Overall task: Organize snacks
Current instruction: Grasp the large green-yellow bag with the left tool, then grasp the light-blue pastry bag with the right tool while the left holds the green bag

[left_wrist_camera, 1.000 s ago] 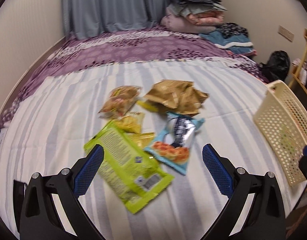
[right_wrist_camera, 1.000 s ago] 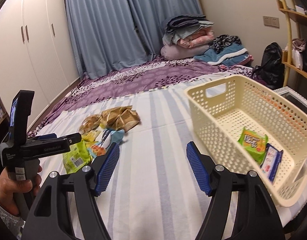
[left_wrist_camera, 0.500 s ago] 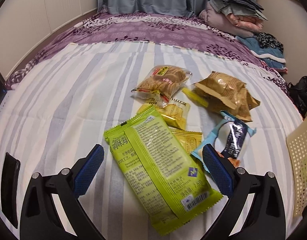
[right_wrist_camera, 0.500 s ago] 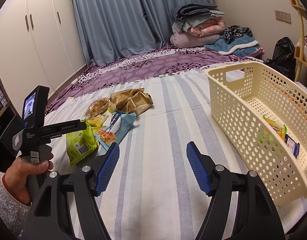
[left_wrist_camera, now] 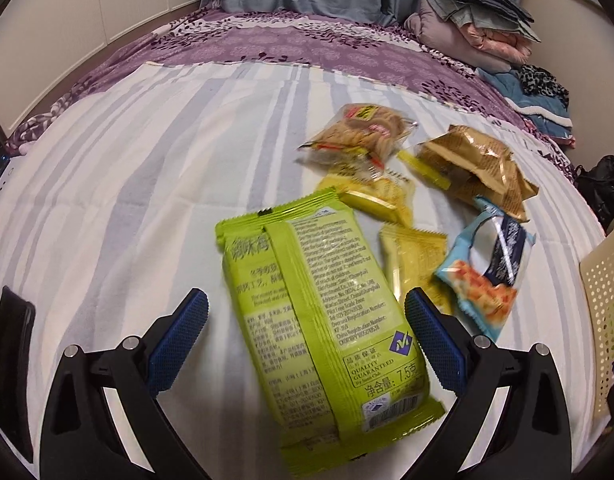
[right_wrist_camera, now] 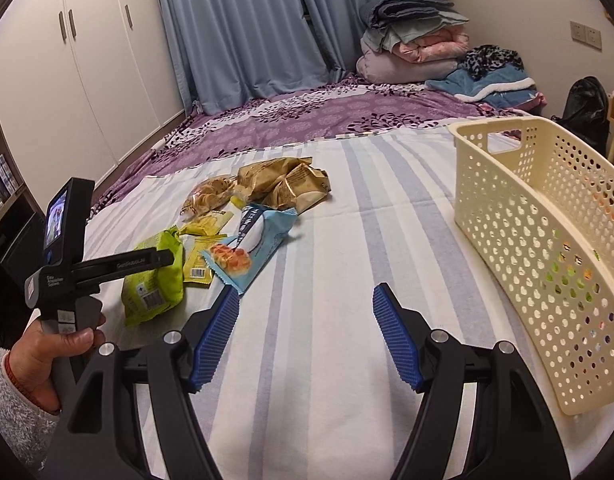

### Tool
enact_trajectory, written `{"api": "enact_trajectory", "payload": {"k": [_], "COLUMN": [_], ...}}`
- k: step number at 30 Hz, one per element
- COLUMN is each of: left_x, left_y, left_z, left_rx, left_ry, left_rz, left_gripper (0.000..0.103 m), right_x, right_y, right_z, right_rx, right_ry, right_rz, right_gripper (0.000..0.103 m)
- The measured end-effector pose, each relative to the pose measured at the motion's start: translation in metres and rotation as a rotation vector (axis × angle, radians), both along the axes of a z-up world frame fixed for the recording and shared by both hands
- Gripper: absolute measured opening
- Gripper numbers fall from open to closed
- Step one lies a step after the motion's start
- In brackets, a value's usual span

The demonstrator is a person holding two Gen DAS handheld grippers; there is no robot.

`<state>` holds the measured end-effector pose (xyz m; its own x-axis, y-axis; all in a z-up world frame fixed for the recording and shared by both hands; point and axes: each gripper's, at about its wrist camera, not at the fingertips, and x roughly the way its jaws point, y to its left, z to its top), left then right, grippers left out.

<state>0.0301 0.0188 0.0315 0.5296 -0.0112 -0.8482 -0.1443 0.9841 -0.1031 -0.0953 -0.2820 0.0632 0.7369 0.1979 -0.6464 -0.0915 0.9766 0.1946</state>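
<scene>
A large green snack bag (left_wrist_camera: 319,312) lies back side up on the striped sheet, and my left gripper (left_wrist_camera: 305,308) hangs open just above it, one finger on either side, pads apart from it. To its right lie two small yellow packets (left_wrist_camera: 415,256), a light blue bag (left_wrist_camera: 487,268), a clear biscuit pack (left_wrist_camera: 359,136) and a crumpled gold bag (left_wrist_camera: 475,168). My right gripper (right_wrist_camera: 307,312) stands open over bare sheet, with nothing between its fingers. The cream basket (right_wrist_camera: 539,232) sits to its right, with coloured packets showing through the holes.
A person's hand (right_wrist_camera: 55,344) in a fluffy sleeve holds the left gripper (right_wrist_camera: 167,258) over the green bag (right_wrist_camera: 155,280). Folded blankets (right_wrist_camera: 411,52) are piled at the bed's far end. A black bag (right_wrist_camera: 587,108) stands beyond the basket. A dark flat object (left_wrist_camera: 11,360) lies at the left edge.
My left gripper has sunk and moved toward the green bag, which now lies between its fingers. The right gripper has dropped a little and shifted left; the basket sits further right in view.
</scene>
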Motion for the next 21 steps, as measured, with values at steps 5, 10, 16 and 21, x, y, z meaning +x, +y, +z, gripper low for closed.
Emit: {"api": "enact_trajectory", "payload": {"k": [5, 10, 16, 21], "left_x": [-0.01, -0.012, -0.012, -0.015], "left_y": [0.025, 0.035, 0.039, 0.042], "left_z": [-0.01, -0.016, -0.014, -0.002], "left_rx": [-0.017, -0.054, -0.059, -0.055], "left_ry": [0.02, 0.001, -0.042, -0.092], "left_rz": [0.023, 0.01, -0.026, -0.054], "left_gripper": [0.1, 0.099, 0.074, 0.07], "right_x": [0.008, 0.021, 0.05, 0.079], "right_y": [0.02, 0.036, 0.048, 0.064], "right_z": [-0.003, -0.009, -0.021, -0.029], "right_rx": [-0.008, 0.003, 0.041, 0.054], "right_ry": [0.013, 0.043, 0.097, 0.123], "right_rz": [0.043, 0.076, 0.079, 0.092], "right_gripper": [0.069, 0.069, 0.069, 0.069]}}
